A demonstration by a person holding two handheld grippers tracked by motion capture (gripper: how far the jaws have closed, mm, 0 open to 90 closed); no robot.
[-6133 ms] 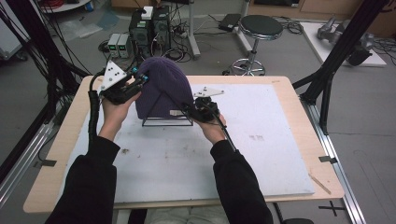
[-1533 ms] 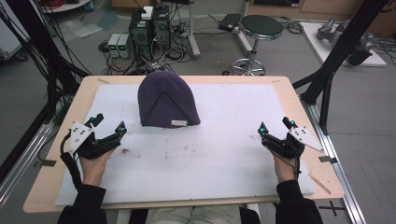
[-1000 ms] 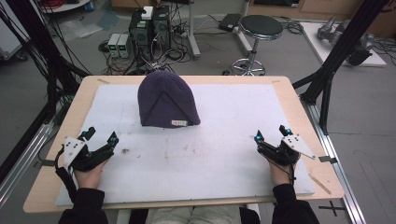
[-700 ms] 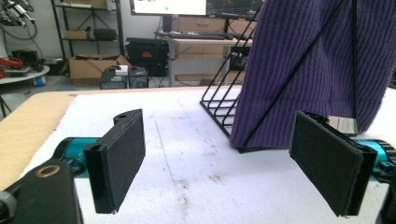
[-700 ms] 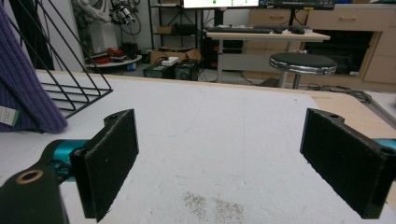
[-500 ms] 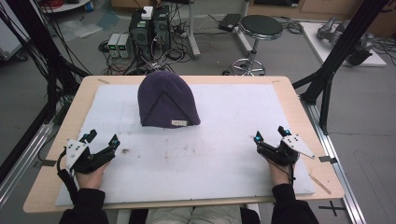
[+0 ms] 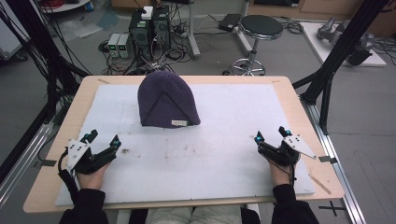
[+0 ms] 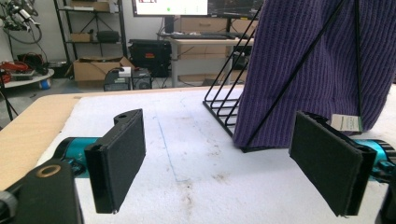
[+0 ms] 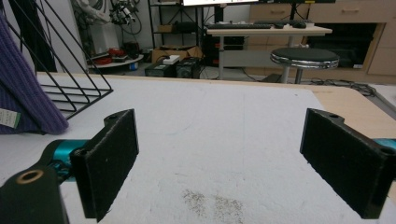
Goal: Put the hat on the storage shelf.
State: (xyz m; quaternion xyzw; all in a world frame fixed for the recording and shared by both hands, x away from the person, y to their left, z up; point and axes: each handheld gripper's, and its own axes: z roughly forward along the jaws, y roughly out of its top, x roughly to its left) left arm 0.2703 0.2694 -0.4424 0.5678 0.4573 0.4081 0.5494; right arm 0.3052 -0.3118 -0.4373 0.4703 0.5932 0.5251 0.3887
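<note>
Beanie [image 7: 167, 100], purple and ribbed, sits draped over a black wire rack [image 8: 223, 106] at the far middle of the white mat [image 7: 224, 154] on the table [image 7: 299, 105]. Left hand-held gripper [image 7: 102, 140] and right hand-held gripper [image 7: 270, 135] rest at the mat's near corners, well apart from the beanie, each with jaws spread wide and empty.

A light wooden table [image 7: 299, 109] carried a white foam mat [image 7: 233, 121] that covered nearly all of its top, leaving a bare wooden border. The mat was scuffed with dark smudges near its middle. On its far part stood a black wire rack [image 8: 224, 105], draped with a purple knit beanie [image 7: 166, 100] bearing a small label.
</note>
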